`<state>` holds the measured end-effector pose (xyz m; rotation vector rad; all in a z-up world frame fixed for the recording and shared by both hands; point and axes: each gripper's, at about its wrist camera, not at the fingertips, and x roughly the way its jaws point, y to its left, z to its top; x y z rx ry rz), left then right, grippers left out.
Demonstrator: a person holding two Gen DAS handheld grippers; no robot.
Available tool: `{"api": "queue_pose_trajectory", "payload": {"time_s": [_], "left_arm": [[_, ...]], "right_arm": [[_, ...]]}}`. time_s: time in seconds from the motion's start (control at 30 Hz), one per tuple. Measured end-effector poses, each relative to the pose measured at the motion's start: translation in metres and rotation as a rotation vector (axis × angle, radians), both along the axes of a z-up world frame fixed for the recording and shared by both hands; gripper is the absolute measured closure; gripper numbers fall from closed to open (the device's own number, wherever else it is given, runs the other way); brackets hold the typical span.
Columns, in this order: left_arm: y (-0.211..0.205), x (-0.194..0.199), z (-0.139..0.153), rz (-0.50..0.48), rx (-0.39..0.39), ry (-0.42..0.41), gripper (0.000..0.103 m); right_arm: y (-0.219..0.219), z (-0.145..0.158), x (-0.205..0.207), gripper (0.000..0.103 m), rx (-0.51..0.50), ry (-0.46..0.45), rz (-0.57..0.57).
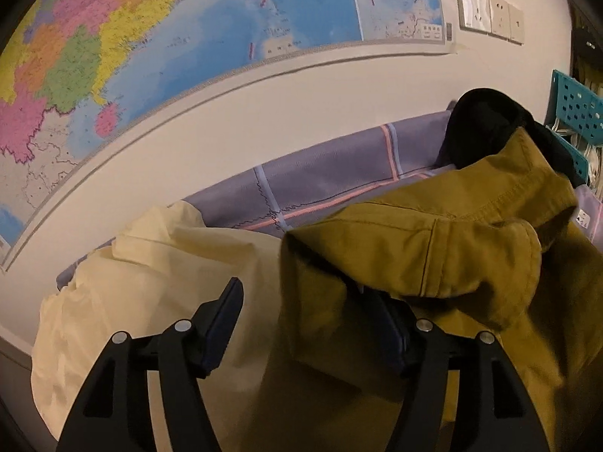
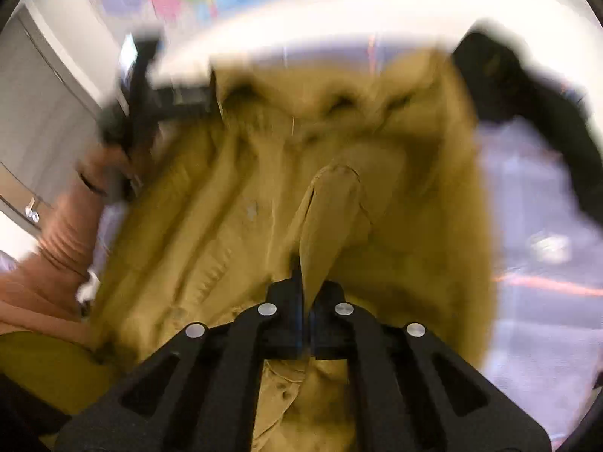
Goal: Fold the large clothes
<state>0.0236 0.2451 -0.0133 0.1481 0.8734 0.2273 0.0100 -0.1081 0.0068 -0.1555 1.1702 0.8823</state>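
An olive shirt [image 1: 433, 263] lies crumpled on the purple plaid sheet [image 1: 331, 173]. My left gripper [image 1: 297, 290] stands open. Its left finger [image 1: 222, 320] is bare, and the shirt's edge drapes over its right finger and hangs between the jaws without being pinched. In the blurred right wrist view, my right gripper [image 2: 307, 282] is shut on a raised fold of the olive shirt [image 2: 331, 211]. The left gripper [image 2: 203, 100] shows there at the shirt's far left edge, held by a hand in a pink sleeve [image 2: 68, 233].
A pale yellow garment [image 1: 150, 282] lies left of the shirt. A black garment [image 1: 486, 128] sits at the far right of the bed. A wall map [image 1: 150, 56] and sockets [image 1: 490, 11] are behind. A teal perforated basket [image 1: 576, 113] stands at right.
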Motion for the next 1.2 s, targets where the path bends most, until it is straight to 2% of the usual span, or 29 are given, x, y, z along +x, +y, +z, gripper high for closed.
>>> {"api": "queue_pose_trajectory", "payload": {"time_s": [0.1,0.2,0.27,0.3,0.33,0.37,0.4,0.43,0.47,0.53,0.57,0.6,0.67,0.77,0.8,0.83,0.87,0.9,0.93,0.97,1.0,1.03,1.07,1.1,1.13,1.17,1.2], "left_arm": [[0.000,-0.007,0.005,-0.011,0.016,-0.017,0.039],[-0.002,-0.013,0.008,-0.015,0.035,-0.034,0.035],[-0.004,-0.013,0.005,-0.013,0.040,-0.035,0.034],[-0.005,-0.012,0.004,-0.018,0.036,-0.032,0.033],[-0.008,-0.011,0.002,-0.028,0.039,-0.028,0.033],[-0.010,-0.009,-0.001,-0.038,0.047,-0.025,0.032],[-0.012,-0.008,-0.002,-0.042,0.058,-0.023,0.031],[-0.015,-0.005,-0.003,-0.047,0.073,-0.016,0.031],[-0.016,-0.004,-0.005,-0.050,0.087,-0.015,0.031],[-0.018,-0.001,-0.004,-0.057,0.124,-0.022,0.031],[-0.020,0.000,-0.003,-0.069,0.146,-0.024,0.031],[-0.022,0.002,-0.003,-0.081,0.160,-0.024,0.031],[-0.025,0.006,-0.003,-0.110,0.179,-0.022,0.031],[-0.023,0.018,-0.007,-0.120,0.163,-0.003,0.032],[-0.023,0.021,-0.009,-0.116,0.158,0.003,0.035],[-0.021,0.025,-0.011,-0.111,0.148,0.012,0.044],[-0.019,0.029,-0.012,-0.103,0.136,0.018,0.049],[-0.017,0.031,-0.013,-0.099,0.124,0.023,0.060],[-0.013,0.036,-0.013,-0.089,0.100,0.035,0.070],[-0.009,0.039,-0.013,-0.076,0.079,0.044,0.075],[-0.004,0.043,-0.011,-0.062,0.044,0.052,0.075],[0.005,0.048,-0.007,-0.044,-0.020,0.058,0.075],[0.017,0.054,-0.003,-0.019,-0.092,0.055,0.075],[0.021,0.058,-0.001,-0.004,-0.125,0.053,0.073],[0.031,0.063,0.001,0.030,-0.168,0.056,0.064],[0.041,0.069,0.002,0.084,-0.196,0.061,0.042],[0.047,0.071,0.003,0.127,-0.210,0.054,0.034]], "right_arm": [[-0.040,0.063,0.020,0.101,-0.038,-0.142,-0.093],[-0.072,0.093,0.047,0.100,-0.180,-0.274,-0.206],[-0.083,0.079,0.068,0.095,-0.309,-0.322,-0.270],[-0.088,0.064,0.079,0.095,-0.335,-0.300,-0.309],[-0.088,0.051,0.087,0.089,-0.368,-0.279,-0.322],[-0.090,0.030,0.094,0.073,-0.426,-0.254,-0.335],[-0.092,0.006,0.102,0.064,-0.512,-0.238,-0.373],[-0.091,-0.006,0.104,0.057,-0.564,-0.244,-0.387],[-0.091,-0.008,0.101,0.055,-0.560,-0.260,-0.385],[-0.078,0.008,0.091,0.041,-0.441,-0.320,-0.379],[-0.069,0.022,0.083,0.040,-0.385,-0.374,-0.371],[-0.062,0.034,0.073,0.039,-0.305,-0.390,-0.324],[-0.047,0.044,0.060,0.035,-0.162,-0.365,-0.218],[0.000,0.013,0.058,0.034,-0.025,-0.183,-0.079],[0.017,-0.008,0.066,0.034,0.001,-0.096,-0.057],[0.027,-0.026,0.076,0.034,0.006,-0.036,-0.061],[0.035,-0.043,0.089,0.039,0.026,0.025,-0.067],[0.041,-0.056,0.101,0.044,0.055,0.077,-0.084],[0.044,-0.063,0.109,0.056,0.077,0.113,-0.097],[0.049,-0.068,0.117,0.068,0.107,0.141,-0.098],[0.056,-0.064,0.125,0.074,0.140,0.132,-0.090],[0.062,-0.054,0.133,0.085,0.162,0.099,-0.088],[0.064,-0.040,0.142,0.089,0.209,0.064,-0.098],[0.064,-0.027,0.153,0.090,0.247,0.031,-0.130],[0.062,-0.017,0.164,0.091,0.276,0.014,-0.166],[0.060,-0.010,0.177,0.092,0.309,0.018,-0.206],[0.059,-0.009,0.187,0.092,0.313,0.008,-0.236]]}}
